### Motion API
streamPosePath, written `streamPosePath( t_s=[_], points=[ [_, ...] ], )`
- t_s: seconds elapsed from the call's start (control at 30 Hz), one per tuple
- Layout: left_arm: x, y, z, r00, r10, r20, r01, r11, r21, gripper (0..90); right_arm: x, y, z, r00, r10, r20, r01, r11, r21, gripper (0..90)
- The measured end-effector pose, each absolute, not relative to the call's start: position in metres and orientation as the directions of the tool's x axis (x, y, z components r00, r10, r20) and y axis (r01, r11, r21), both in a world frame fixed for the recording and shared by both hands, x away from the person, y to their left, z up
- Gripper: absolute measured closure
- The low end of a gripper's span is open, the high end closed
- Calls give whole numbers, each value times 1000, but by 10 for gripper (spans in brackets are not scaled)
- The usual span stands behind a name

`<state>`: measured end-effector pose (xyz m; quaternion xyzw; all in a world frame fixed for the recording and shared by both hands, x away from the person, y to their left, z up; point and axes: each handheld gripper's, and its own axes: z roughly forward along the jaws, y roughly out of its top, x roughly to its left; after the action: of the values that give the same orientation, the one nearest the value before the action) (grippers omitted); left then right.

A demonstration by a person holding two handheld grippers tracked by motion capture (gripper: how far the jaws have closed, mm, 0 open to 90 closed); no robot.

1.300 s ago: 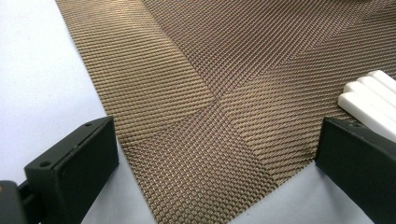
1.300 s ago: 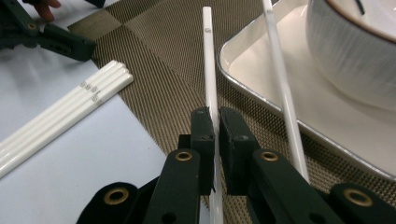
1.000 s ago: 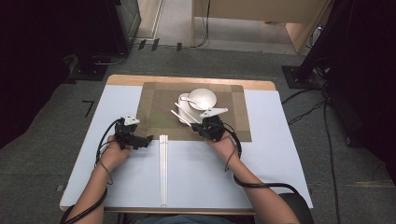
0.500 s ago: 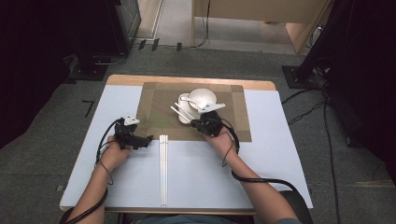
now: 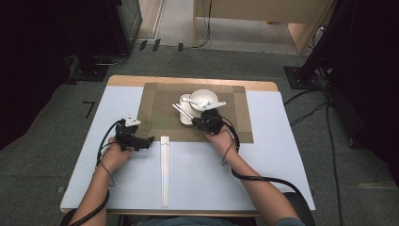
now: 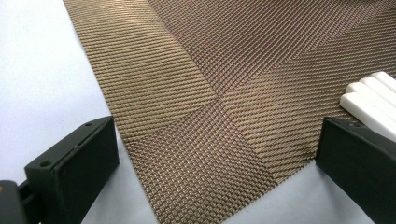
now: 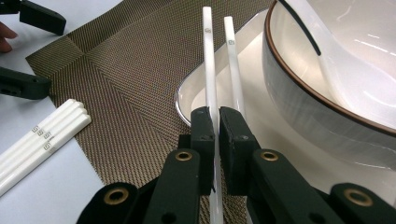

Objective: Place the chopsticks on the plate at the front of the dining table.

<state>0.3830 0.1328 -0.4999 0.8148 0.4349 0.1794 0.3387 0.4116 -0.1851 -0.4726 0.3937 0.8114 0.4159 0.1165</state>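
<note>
My right gripper [image 7: 214, 121] is clamped on one white chopstick [image 7: 208, 70], jaws nearly together w/ the stick pinched between them. A second chopstick [image 7: 233, 70] lies just beside it, outside the jaws, resting over the plate [image 7: 191, 95]. Both sticks point away from me across the plate's rim. The bowl [image 7: 299, 93] sits on the plate to the right, brown rim, w/ a white spoon [image 7: 336, 60] lying in it.

My left gripper [image 6: 215, 154] is wide apart, nothing between the jaws, hovering over the near corner of the woven brown mat [image 6: 224, 70]. Ends of the spare white chopsticks [image 6: 369, 100] show just past my right-hand jaw.

From the high view: plate [image 5: 185, 115] and bowl [image 5: 203, 97] sit on the mat [image 5: 160, 113] mid-table, my right gripper [image 5: 207, 121] at the plate's near edge, left gripper [image 5: 134, 139] at the mat's near-left corner. Spare chopsticks [image 5: 164, 169] lie on the table [image 5: 282, 155] between my hands, pointing toward me.
</note>
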Motion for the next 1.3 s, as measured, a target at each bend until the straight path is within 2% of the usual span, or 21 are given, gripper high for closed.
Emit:
streamPosePath(
  t_s=[0.8, 1.1, 1.3],
  points=[
    [383, 133, -500, 557, 831, -2, 587, -392, 708, 0, 412, -177, -480, -677, 732, 78, 506, 387, 771, 849],
    [383, 133, -500, 556, 831, -2, 588, -391, 708, 0, 412, -178, -478, -682, 727, 79, 498, 383, 778, 821],
    [383, 133, -500, 555, 832, -2, 589, -392, 707, 0, 411, -178, -475, -698, 708, 112, 494, 362, 790, 684]
  ],
)
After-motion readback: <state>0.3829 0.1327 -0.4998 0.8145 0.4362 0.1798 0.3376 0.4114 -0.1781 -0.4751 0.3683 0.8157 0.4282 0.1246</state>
